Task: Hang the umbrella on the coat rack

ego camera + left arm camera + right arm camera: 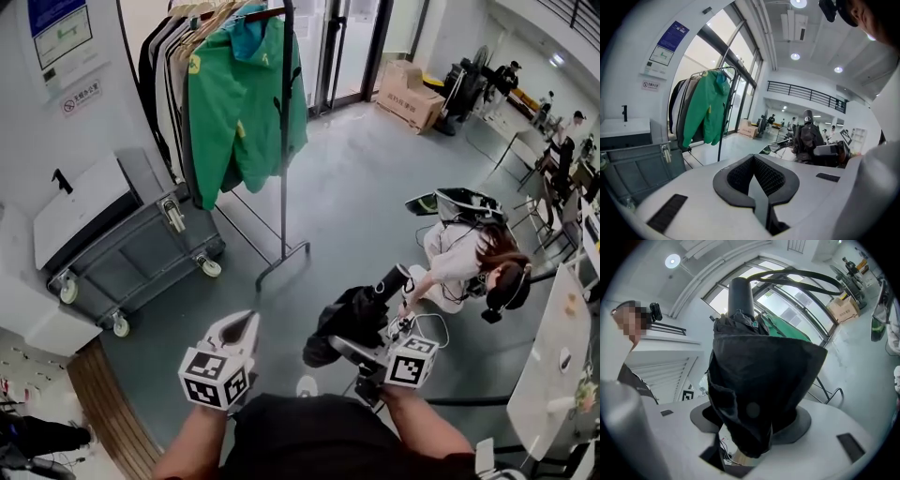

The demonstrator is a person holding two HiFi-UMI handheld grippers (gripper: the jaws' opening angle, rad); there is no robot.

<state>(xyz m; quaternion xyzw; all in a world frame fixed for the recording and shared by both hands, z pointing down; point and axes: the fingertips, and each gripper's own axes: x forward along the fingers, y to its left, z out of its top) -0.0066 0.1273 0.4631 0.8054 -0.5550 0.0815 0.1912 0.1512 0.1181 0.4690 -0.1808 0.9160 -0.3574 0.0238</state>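
In the head view a black coat rack (284,141) stands ahead, with a green jacket (244,103) and other clothes hanging from its top bar. My right gripper (370,352) is shut on a folded black umbrella (352,323), which points forward and left over the floor. In the right gripper view the umbrella (759,380) fills the space between the jaws, its grey end (740,291) upward and a black strap (801,277) looping off it. My left gripper (239,328) is held beside it, shut (753,176) with nothing in it. The rack (724,122) is some way ahead.
A grey wheeled cart (131,244) stands left of the rack. A person (464,258) crouches on the floor at the right, near a white table (553,366). A cardboard box (408,94) sits by the glass doors. Grey floor lies between me and the rack.
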